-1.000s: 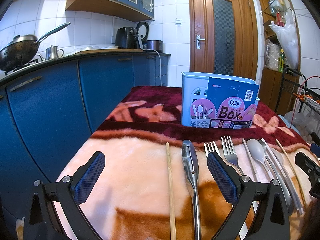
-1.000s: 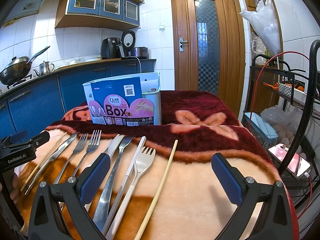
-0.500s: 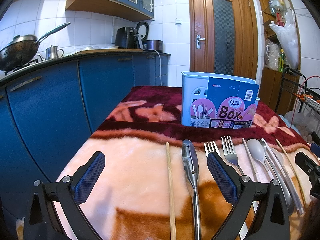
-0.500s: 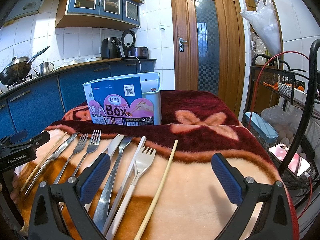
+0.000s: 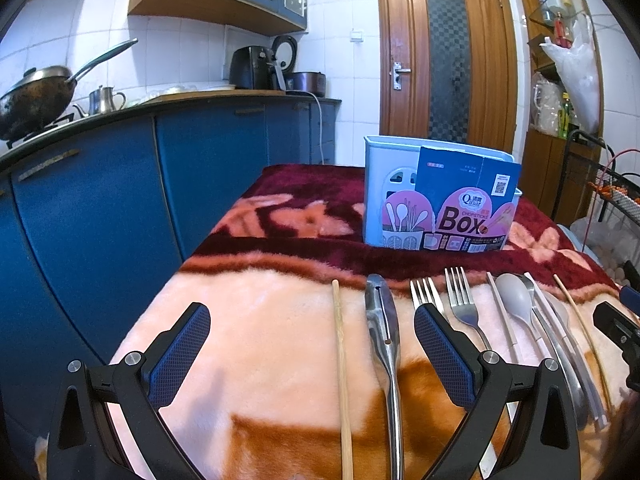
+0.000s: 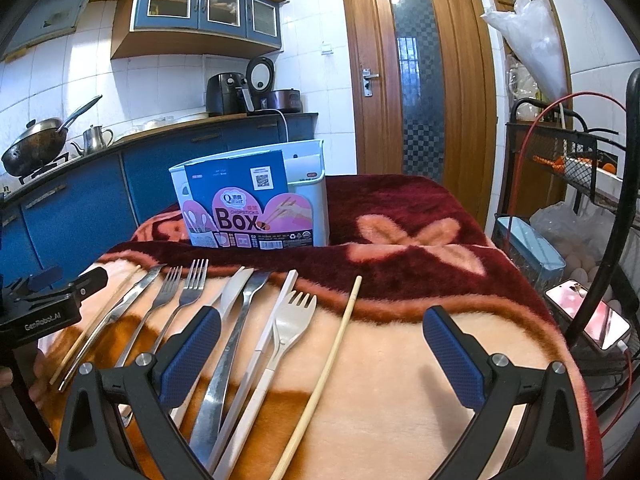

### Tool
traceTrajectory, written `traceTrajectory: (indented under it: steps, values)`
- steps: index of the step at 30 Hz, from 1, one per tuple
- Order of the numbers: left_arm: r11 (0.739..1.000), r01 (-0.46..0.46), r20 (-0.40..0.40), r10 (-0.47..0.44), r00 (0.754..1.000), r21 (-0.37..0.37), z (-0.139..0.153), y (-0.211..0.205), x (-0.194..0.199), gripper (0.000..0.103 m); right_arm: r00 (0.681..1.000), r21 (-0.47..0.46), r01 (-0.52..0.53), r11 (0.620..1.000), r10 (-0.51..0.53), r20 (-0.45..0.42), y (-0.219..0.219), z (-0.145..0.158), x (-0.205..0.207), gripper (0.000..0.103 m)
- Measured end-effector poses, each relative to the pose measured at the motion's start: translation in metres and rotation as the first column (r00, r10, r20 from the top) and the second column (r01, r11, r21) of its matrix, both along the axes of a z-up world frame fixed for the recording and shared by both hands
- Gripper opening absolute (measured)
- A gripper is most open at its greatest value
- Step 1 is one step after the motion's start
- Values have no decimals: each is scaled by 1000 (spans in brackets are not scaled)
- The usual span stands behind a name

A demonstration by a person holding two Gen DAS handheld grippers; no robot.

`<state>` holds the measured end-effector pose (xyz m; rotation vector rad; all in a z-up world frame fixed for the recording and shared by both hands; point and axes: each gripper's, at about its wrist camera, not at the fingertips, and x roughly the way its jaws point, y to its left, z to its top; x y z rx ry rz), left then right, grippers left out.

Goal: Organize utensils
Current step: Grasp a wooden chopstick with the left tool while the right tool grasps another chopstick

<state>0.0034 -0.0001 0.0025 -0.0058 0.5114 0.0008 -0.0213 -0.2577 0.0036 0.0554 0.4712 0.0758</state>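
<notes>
A row of utensils lies on a peach and maroon blanket (image 5: 260, 320). In the left wrist view I see a wooden chopstick (image 5: 342, 364), a steel knife (image 5: 384, 344), two steel forks (image 5: 460, 300), a grey spoon (image 5: 516, 300) and more cutlery to the right. My left gripper (image 5: 312, 344) is open, above the chopstick and knife. In the right wrist view a white plastic fork (image 6: 290, 320), a steel knife (image 6: 228, 360) and a wooden chopstick (image 6: 328, 364) lie between the fingers of my open right gripper (image 6: 320, 344). A pale blue utensil box (image 5: 440, 196) with a "Box" label stands behind the row; it also shows in the right wrist view (image 6: 252, 200).
Blue kitchen cabinets (image 5: 100, 208) run along the left with a wok (image 5: 36, 96) on the hob. A wooden door (image 5: 448, 60) is behind. A wire rack (image 6: 568, 168) and a phone (image 6: 588, 312) sit at the right of the table.
</notes>
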Motion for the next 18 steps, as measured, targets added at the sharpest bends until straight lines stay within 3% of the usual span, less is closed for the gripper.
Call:
traceTrajectory:
  steps: [6,10,15,18]
  values:
    - [998,50,-44,-51,998,-31,6,5,4,101,998,22,-7,1000,9,-59,-6,6,4,103]
    - [998,60,-85,-61,995,-11,14,7,7,101,991,19,-15,1000,17,-132,-12,10,8,101]
    - [997,73,-150,-66,986,41,21,8,17,101,968,20,-46,999,49,-244,-16,17,19,88]
    - [995,90,-236,-76,969,51,19,9,27,101,945,35,-61,998,69,-319,-19,18,27,81]
